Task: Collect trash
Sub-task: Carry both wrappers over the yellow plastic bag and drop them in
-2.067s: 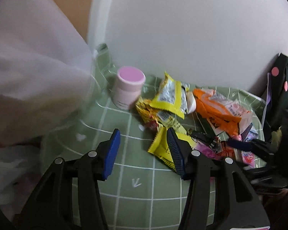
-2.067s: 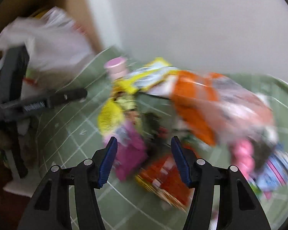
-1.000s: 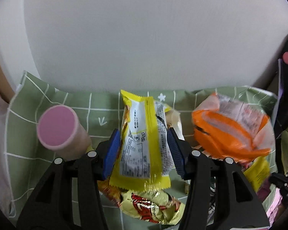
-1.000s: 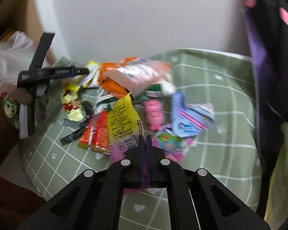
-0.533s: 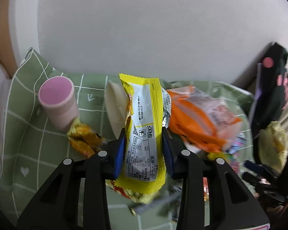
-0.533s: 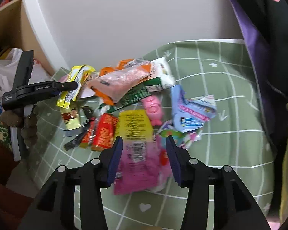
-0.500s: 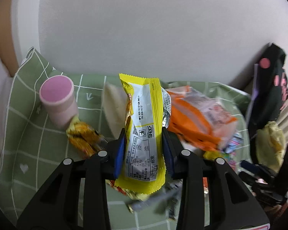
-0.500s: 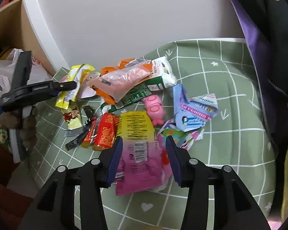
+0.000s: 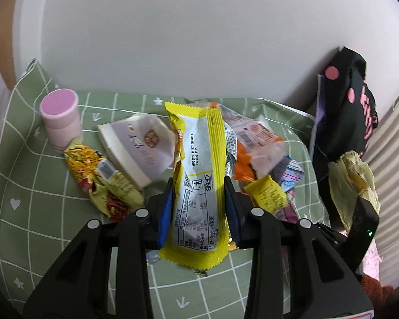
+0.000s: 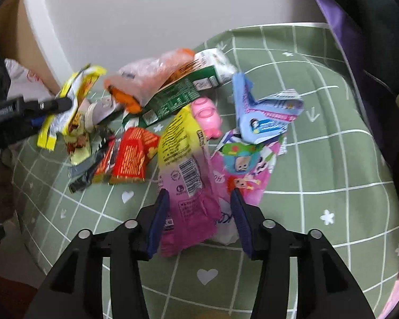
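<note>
Trash lies heaped on the green grid-patterned cloth [image 10: 332, 138], wrappers overlapping one another below the white wall.

Left side: my left gripper [image 9: 198, 207] is clamped on a yellow snack wrapper [image 9: 199, 175], blue pads pressing both long edges. The wrapper stands upright between the jaws, its top above the pile, its bottom edge hanging below the pads. Beneath and behind it: a crumpled yellow-red wrapper [image 9: 103, 180] at left, touching a flattened paper cup [image 9: 138, 143] lying on its side. A pink-lidded bottle [image 9: 60, 117] stands upright at the far left, just beside the crumpled wrapper. An orange bag [image 9: 250, 146] lies right of my held wrapper.

Right side: my right gripper [image 10: 199, 220] has its jaws opening. A yellow-to-magenta pouch [image 10: 186, 180] lies flat on the cloth between them; the left pad is at its edge, the right pad is clear of it, so no squeeze. Next to it at right, a pink cartoon packet [image 10: 242, 175], a blue torn packet [image 10: 260, 117] above that. A pink pig figure [image 10: 207, 117] sits just beyond the pouch. Red wrappers [image 10: 130, 156] lie at left, a green carton [image 10: 178, 98] further back.
</note>
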